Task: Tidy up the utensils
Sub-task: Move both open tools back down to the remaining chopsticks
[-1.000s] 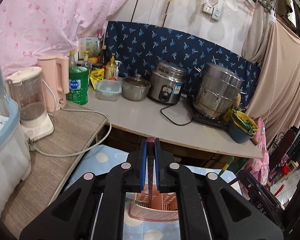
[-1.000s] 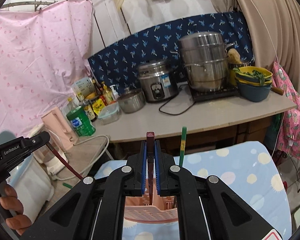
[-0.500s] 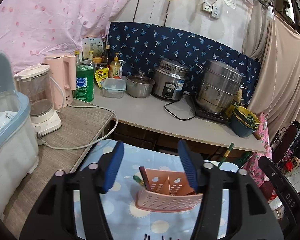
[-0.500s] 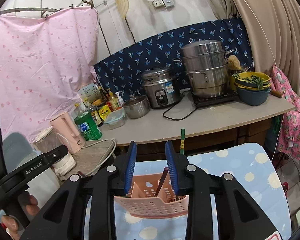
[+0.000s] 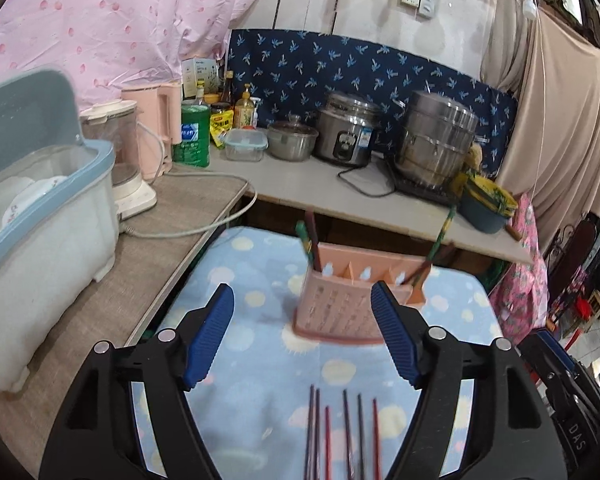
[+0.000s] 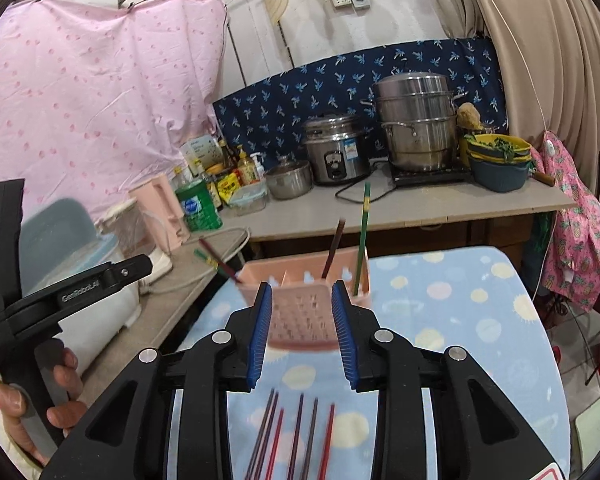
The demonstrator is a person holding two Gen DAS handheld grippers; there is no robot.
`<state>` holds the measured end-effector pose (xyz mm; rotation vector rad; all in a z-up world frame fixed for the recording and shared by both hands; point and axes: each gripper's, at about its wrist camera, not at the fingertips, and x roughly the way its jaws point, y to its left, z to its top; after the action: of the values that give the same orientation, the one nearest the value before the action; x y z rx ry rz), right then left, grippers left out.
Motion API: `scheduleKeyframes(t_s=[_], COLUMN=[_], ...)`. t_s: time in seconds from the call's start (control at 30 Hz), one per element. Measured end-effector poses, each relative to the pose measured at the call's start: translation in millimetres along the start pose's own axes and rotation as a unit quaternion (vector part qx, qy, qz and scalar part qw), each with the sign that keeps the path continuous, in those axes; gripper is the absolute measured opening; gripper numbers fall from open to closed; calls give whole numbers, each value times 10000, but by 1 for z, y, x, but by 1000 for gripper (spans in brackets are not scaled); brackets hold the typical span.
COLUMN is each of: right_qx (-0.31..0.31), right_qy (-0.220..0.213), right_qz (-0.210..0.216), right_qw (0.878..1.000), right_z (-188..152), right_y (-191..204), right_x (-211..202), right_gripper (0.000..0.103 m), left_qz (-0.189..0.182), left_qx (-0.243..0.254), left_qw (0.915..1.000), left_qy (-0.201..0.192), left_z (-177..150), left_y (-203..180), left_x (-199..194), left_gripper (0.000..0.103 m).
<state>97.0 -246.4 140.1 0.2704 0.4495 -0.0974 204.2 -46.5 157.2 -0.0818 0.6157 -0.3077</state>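
Note:
A pink slotted utensil holder (image 5: 340, 300) stands on the blue dotted cloth (image 5: 260, 280); it also shows in the right wrist view (image 6: 304, 300). Chopsticks stand in its left end (image 5: 312, 248) and right end (image 5: 428, 264); in the right wrist view a brown one (image 6: 334, 248) and a green one (image 6: 362, 236) lean in the right end. Several loose dark and red chopsticks (image 5: 340, 428) lie on the cloth in front, also in the right wrist view (image 6: 296, 436). My left gripper (image 5: 302, 336) is open and empty above them. My right gripper (image 6: 302, 332) is open and empty.
A blue-lidded dish box (image 5: 40, 220) and blender (image 5: 120, 160) stand on the left counter. The back counter holds a rice cooker (image 5: 348, 132), steamer pot (image 5: 436, 140), bottles and bowls (image 5: 484, 204). The left hand-held gripper's body (image 6: 60, 292) sits at the left.
Both grippers opened and let go of their chopsticks, which now stand in the holder. Both pulled back toward me, so the loose chopsticks on the cloth came into view.

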Motion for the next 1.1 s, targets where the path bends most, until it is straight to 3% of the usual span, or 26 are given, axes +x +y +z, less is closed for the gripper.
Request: scheduleKeyframes(t_s=[0.3,0.47,0.67,0.9,1.1], right_qx=[-254,-521,-570,-542,-602], right_qy=[598,1040,1590,1949,2098], right_qz=[-198,-366,-221,-66,0], right_qw=[9977,9925,9854,9793,9759], right_z=[-85,-135,-189,-220,-231], right_y=[6,12,15,19,24], right_x=[-28,-30,-24,-15,-10], right_gripper=[30,22,13,7,7], left_qz=[176,151,182,213,155], left_qx=[172,186,289,394,421], left_qw=[9979,9951,9894,9824,9794], left_qy=[594,964,1409,1816,1968], left_z=[-85,-129,-178,-221,-235], left_y=[11,19,24,26,26], left_x=[-11,-9,-4,2,2], left_gripper=[67,67,67,66,66])
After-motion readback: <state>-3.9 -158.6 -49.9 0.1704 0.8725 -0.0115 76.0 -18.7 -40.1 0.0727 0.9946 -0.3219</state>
